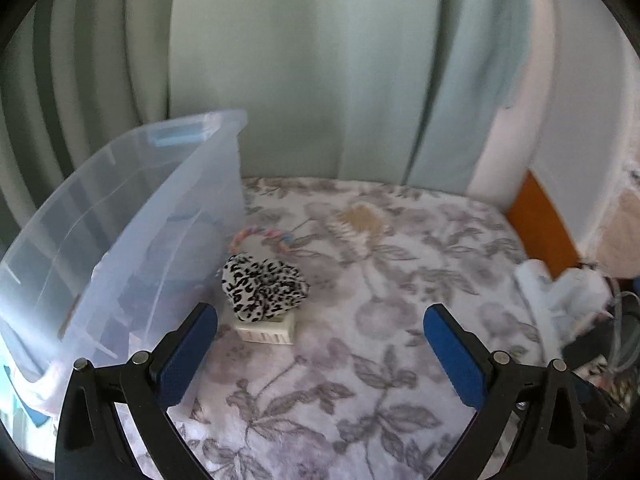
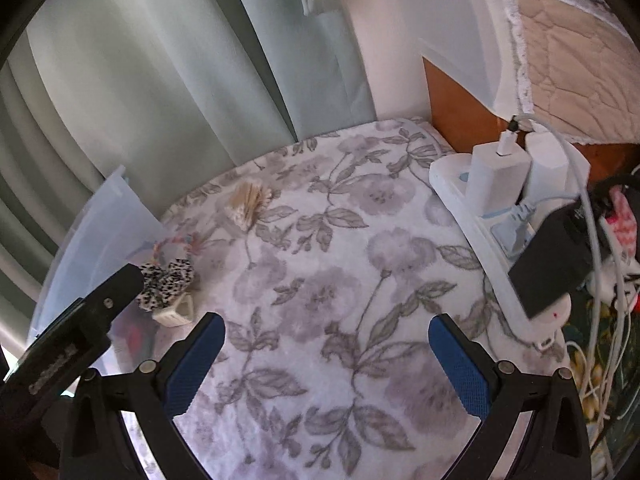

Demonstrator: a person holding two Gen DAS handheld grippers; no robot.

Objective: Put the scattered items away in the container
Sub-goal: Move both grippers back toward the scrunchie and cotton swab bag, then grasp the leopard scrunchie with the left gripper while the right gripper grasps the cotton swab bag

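My left gripper (image 1: pixel 320 320) and right gripper (image 2: pixel 326 330) gape empty; clear bin (image 1: pixel 120 216) contents blurred, scrunchie (image 1: pixel 264 286) beside it.

Soft daylight is glowing through pale curtains (image 1: pixel 304 60); both views are blurring slightly, edges bowing and darkening with fisheye vignette.

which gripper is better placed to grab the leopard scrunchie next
Left. The left gripper is open and sits just short of the leopard scrunchie beside the clear bin; the right gripper faces bare floral cloth, farther away.
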